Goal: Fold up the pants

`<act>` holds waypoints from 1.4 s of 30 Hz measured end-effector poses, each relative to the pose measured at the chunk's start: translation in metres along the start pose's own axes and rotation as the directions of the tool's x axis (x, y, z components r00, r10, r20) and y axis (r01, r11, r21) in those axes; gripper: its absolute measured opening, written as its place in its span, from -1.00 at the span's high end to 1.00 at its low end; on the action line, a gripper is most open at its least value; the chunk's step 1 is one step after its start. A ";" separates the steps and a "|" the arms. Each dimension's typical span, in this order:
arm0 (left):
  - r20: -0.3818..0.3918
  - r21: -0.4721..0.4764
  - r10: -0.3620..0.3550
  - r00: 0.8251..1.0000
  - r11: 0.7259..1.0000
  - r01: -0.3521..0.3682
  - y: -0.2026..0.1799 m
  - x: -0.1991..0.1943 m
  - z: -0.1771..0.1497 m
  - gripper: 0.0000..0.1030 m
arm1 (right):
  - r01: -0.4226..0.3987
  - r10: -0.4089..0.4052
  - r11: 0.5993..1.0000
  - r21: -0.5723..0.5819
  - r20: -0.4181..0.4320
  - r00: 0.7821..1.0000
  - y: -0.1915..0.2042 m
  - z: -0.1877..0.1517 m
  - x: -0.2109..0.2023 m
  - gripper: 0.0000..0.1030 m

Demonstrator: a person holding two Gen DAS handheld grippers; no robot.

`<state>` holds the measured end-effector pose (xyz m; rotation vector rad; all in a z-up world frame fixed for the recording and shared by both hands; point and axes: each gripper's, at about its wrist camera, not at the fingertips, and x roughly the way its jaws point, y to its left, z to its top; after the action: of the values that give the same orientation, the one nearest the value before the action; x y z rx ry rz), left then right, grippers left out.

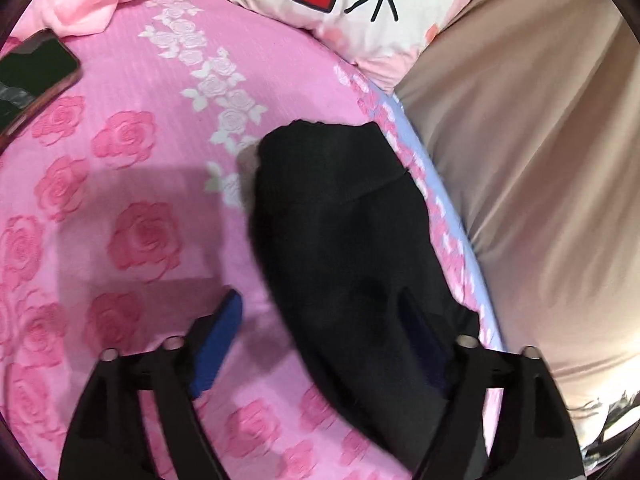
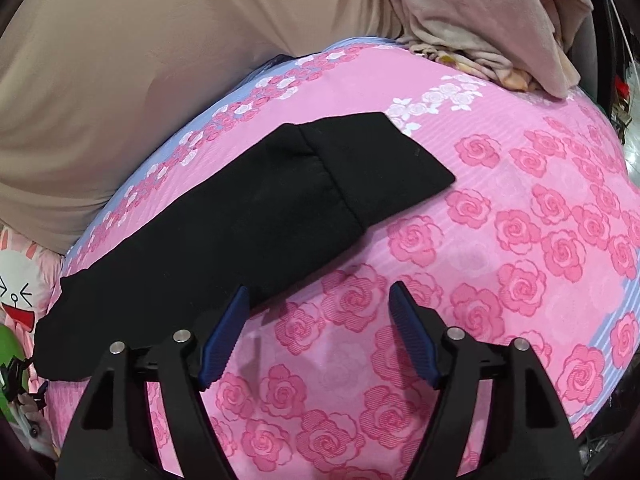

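Observation:
Black pants point(image 1: 344, 240) lie folded into a long strip on the pink rose-print bedsheet point(image 1: 132, 80), close to its blue-edged far side. My left gripper point(image 1: 320, 296) hovers open over the strip's near end: its right finger is above the dark cloth, its left finger above the sheet, and neither pad presses on anything. In the right wrist view the pants point(image 2: 240, 216) run from lower left to upper right, one end doubled over at the right. The right gripper point(image 2: 318, 290) is open, its left fingertip at the pants' near edge and only sheet point(image 2: 520, 240) between its pads.
A dark phone point(image 1: 36, 68) lies at the sheet's left edge beside crumpled pink cloth point(image 1: 100, 4). A cartoon-face pillow point(image 1: 360, 4) sits at the head end. Beige fabric point(image 1: 520, 140) borders the bed's far side. A heap of beige blankets point(image 2: 480, 20) occupies the far right corner.

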<state>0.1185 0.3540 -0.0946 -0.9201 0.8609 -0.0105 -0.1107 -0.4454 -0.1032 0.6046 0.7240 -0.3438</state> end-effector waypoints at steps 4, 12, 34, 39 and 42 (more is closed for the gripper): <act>-0.002 -0.054 -0.045 0.999 0.998 0.045 0.000 0.005 0.006 -0.50 | -0.028 0.027 0.997 0.077 0.015 1.000 -0.019 0.015 0.001 -0.53; -0.078 -0.018 -0.083 0.993 0.996 0.082 -0.016 0.016 0.013 0.83 | -0.119 0.120 0.990 0.074 -0.001 0.993 0.002 0.070 0.038 0.78; -0.004 -0.062 -0.084 0.996 0.995 0.084 0.013 0.015 0.007 -0.22 | -0.108 0.110 0.990 0.092 -0.016 0.994 -0.001 0.053 0.033 -0.61; -0.023 -0.016 -0.086 0.996 0.996 0.085 -0.005 0.031 0.018 0.53 | -0.100 0.101 0.992 0.072 -0.010 0.995 0.013 0.059 0.040 0.62; -0.002 0.011 -0.126 0.992 0.992 0.126 -0.016 0.003 0.021 0.83 | -0.170 0.166 0.982 0.081 0.054 0.985 0.012 0.073 0.015 0.75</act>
<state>0.1396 0.3576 -0.0791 -0.9626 0.8020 -0.1244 -0.0572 -0.4830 -0.0656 0.7312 0.6102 -0.2321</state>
